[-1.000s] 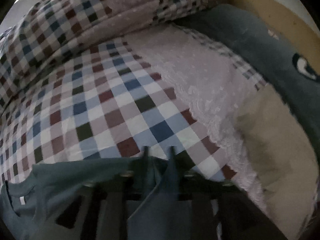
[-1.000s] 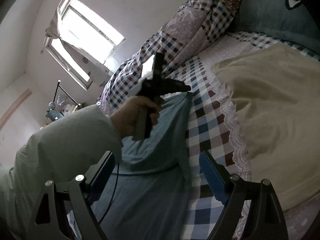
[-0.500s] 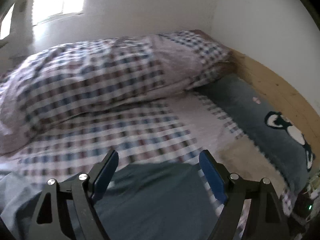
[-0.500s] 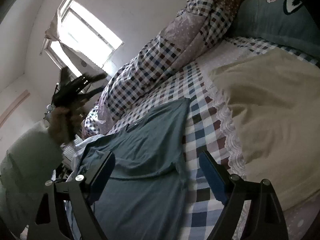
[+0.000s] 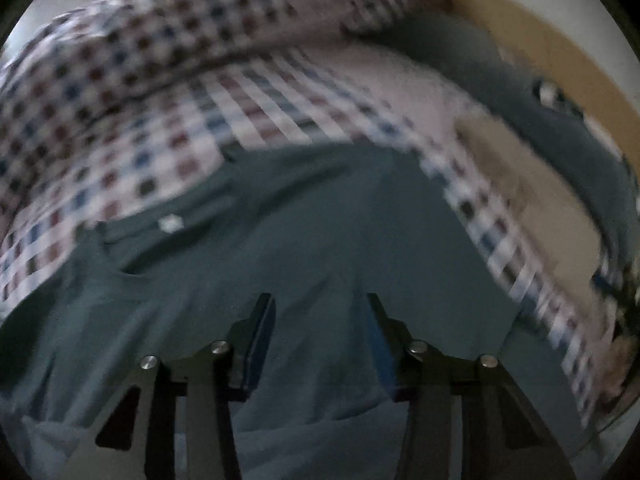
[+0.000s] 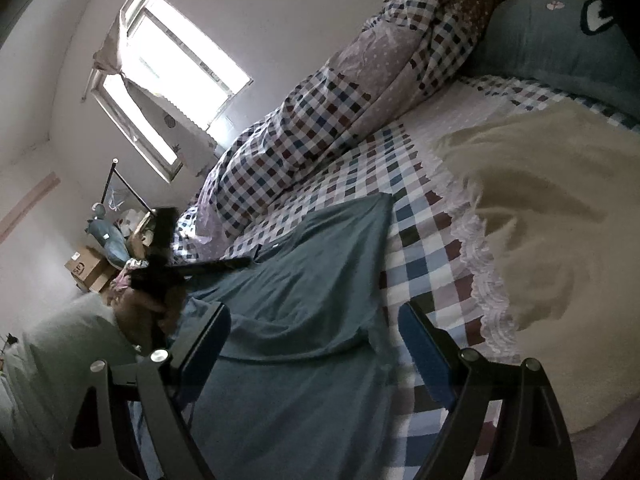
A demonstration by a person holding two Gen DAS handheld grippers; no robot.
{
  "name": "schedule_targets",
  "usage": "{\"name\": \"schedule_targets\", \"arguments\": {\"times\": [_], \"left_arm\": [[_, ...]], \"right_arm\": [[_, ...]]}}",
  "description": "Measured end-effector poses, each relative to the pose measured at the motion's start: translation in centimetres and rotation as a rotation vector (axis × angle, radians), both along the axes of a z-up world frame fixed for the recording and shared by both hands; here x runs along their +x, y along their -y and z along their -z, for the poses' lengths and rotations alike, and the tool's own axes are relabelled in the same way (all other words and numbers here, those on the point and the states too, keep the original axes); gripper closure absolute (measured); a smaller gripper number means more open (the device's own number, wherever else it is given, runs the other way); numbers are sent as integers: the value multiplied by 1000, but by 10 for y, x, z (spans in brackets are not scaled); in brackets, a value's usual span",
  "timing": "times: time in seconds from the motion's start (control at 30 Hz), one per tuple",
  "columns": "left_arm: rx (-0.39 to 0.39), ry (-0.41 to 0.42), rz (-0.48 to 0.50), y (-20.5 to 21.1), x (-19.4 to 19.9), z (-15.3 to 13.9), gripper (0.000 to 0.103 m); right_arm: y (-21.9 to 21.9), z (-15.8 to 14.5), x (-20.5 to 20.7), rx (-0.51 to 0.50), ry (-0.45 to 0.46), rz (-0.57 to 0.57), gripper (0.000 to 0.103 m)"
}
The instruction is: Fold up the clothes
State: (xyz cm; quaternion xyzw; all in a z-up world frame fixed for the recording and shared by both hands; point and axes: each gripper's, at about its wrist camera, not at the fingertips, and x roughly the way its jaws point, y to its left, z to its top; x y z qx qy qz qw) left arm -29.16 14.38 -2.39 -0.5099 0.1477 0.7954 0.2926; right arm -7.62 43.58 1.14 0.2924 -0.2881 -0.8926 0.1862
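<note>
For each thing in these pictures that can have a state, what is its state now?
teal shirt: spread on the bed, partly folded over, wrinkled.
left hand-held gripper: jaws closing above the shirt, nothing pinched between them.
right hand-held gripper: open wide, holding nothing.
checkered quilt: bunched along the wall side.
cream blanket: lying rumpled on the bed.
window: looks open, daylight coming in.

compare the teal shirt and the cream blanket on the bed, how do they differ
The teal shirt is dark blue-green, thin and spread fairly flat; the cream blanket is pale, thicker-looking and lies in soft rumples. The shirt lies directly ahead of the right gripper; the blanket lies off to its right. Both rest on the checked bedsheet.
</note>
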Motion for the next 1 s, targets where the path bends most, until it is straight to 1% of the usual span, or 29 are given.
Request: {"name": "schedule_targets", "arguments": {"times": [0.07,0.13,0.17,0.23,0.3,0.37,0.5,0.73,0.87,0.93,0.97,1.0], "left_arm": [[-59,4,21,-8,-1,16,54],[-96,-5,35,-12,0,25,54],[-101,-15,43,-13,1,26,54],[-98,-37,59,-14,4,26,60],[-89,-56,77,-15,8,25,96],[-111,-95,71,-17,8,24,101],[-107,-92,74,-20,-4,23,102],[-100,-179,25,-34,-23,5,102],[-126,-164,-14,-46,-35,13,102],[-163,-132,-33,-53,-43,27,100],[-158,-126,-40,-53,-44,30,98],[-143,-128,-63,-49,-44,28,92]], "right_arm": [[3,0,-2,4,-1,-8,14],[7,1,-3,12,1,-18,14],[9,1,-4,16,2,-22,14],[13,2,-5,28,6,-28,14],[17,4,-8,45,17,-26,14],[21,7,-12,60,29,-24,14],[27,12,-15,91,52,-21,14],[25,16,-15,94,62,-14,14],[27,15,-15,101,62,-26,14],[29,14,-15,105,59,-30,14],[29,14,-15,106,60,-32,14],[30,14,-15,107,61,-32,14]]}}
